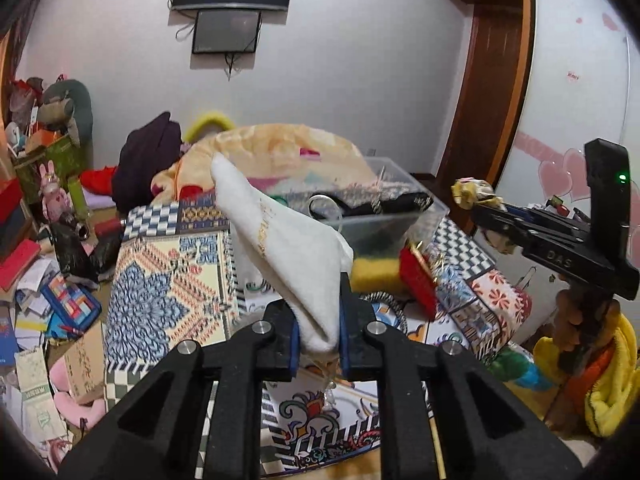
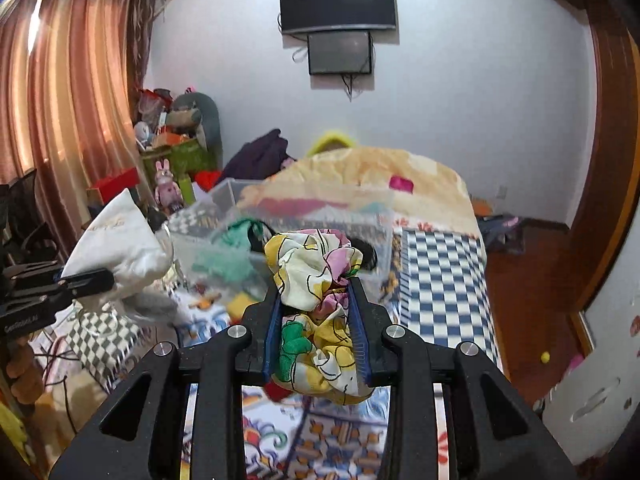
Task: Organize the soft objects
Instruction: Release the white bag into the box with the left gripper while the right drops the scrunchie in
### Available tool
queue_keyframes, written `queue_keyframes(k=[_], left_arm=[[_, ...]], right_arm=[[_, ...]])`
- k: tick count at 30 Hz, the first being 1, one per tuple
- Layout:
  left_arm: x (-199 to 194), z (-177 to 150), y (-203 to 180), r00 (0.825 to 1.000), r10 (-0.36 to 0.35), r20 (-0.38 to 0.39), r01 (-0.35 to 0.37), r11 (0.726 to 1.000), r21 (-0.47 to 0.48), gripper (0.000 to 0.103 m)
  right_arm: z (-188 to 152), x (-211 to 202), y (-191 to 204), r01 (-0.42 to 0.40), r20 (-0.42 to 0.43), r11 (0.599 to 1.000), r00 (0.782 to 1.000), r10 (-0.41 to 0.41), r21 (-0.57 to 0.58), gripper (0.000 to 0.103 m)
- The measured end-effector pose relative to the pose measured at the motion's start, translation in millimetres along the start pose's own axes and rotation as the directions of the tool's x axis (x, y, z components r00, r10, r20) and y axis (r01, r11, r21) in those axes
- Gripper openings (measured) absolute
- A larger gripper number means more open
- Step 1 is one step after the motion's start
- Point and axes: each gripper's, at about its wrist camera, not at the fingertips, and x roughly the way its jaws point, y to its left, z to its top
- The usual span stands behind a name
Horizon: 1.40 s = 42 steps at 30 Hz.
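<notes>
Soft white cloth (image 1: 280, 240) hangs limp in the left gripper (image 1: 320, 344), pinched at a corner, while the right gripper (image 2: 318, 344) squeezes a light floral fabric (image 2: 316, 292), probably bunched, near the clear bin (image 1: 400, 216).

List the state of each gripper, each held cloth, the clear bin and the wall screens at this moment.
left gripper: shut on the white towel.
white towel: lifted, draped up out of the jaws.
right gripper: shut on the patterned cloth.
patterned cloth: bunched between the jaws, held off the bed.
clear bin: open, no lid, already holding dark and green fabric.
wall screens: both dark.
</notes>
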Motion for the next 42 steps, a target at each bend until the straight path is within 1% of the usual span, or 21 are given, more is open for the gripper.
queue_keyframes(k=[4, 9, 11, 15, 19, 23, 25, 28, 30, 35, 37, 39, 42], left_arm=[[-10, 14, -8, 0.999, 0.005, 0.050, -0.007, 0.999, 0.035, 0.014], [-11, 30, -13, 0.996, 0.018, 0.087, -0.023, 0.998, 0.061, 0.014], [-8, 36, -12, 0.995, 0.023, 0.093, -0.029, 0.998, 0.058, 0.014], [8, 51, -3, 0.996, 0.010, 0.091, -0.012, 0.999, 0.029, 0.014], [30, 63, 3, 0.996, 0.025, 0.088, -0.026, 1.000, 0.017, 0.014], [53, 69, 7, 0.997, 0.036, 0.062, -0.037, 0.999, 0.016, 0.014], [67, 71, 9, 0.998, 0.040, 0.042, -0.041, 0.999, 0.012, 0.014], [86, 72, 11, 1.000, 0.027, 0.010, -0.027, 1.000, 0.002, 0.014], [99, 74, 11, 0.999, 0.035, -0.006, -0.035, 0.999, 0.007, 0.014], [125, 76, 11, 0.998, 0.020, -0.058, -0.020, 1.000, 0.005, 0.014], [136, 75, 11, 0.995, 0.016, -0.095, -0.015, 1.000, 0.010, 0.014], [144, 74, 12, 0.993, 0.012, -0.121, -0.012, 1.000, 0.003, 0.014], [151, 72, 17, 0.989, -0.004, -0.150, 0.001, 1.000, -0.020, 0.014]], right_arm=[[9, 6, 4, -0.006, 0.024, 1.000, 1.000, 0.006, -0.007, 0.028], [17, 14, 5, -0.027, 0.043, 1.000, 0.999, 0.027, -0.003, 0.028], [19, 16, 7, -0.031, 0.046, 1.000, 0.998, 0.031, -0.005, 0.028], [28, 27, 10, -0.028, 0.053, 1.000, 0.998, 0.029, -0.013, 0.028], [37, 39, 10, -0.030, 0.055, 1.000, 0.998, 0.030, -0.008, 0.028], [46, 54, 11, -0.039, 0.044, 0.999, 0.998, 0.039, 0.002, 0.028], [50, 64, 12, -0.041, 0.032, 0.999, 0.999, 0.041, 0.000, 0.028], [53, 79, 13, -0.040, 0.008, 0.999, 0.999, 0.040, 0.004, 0.028], [54, 86, 13, -0.043, -0.010, 0.999, 0.999, 0.043, 0.008, 0.028], [51, 112, 15, -0.019, -0.079, 1.000, 0.997, 0.018, -0.001, 0.028], [48, 120, 16, -0.013, -0.113, 1.000, 0.993, 0.013, -0.006, 0.028], [44, 125, 17, -0.005, -0.139, 1.000, 0.990, 0.003, -0.015, 0.028], [40, 126, 18, -0.005, -0.154, 1.000, 0.988, 0.001, -0.024, 0.028]])
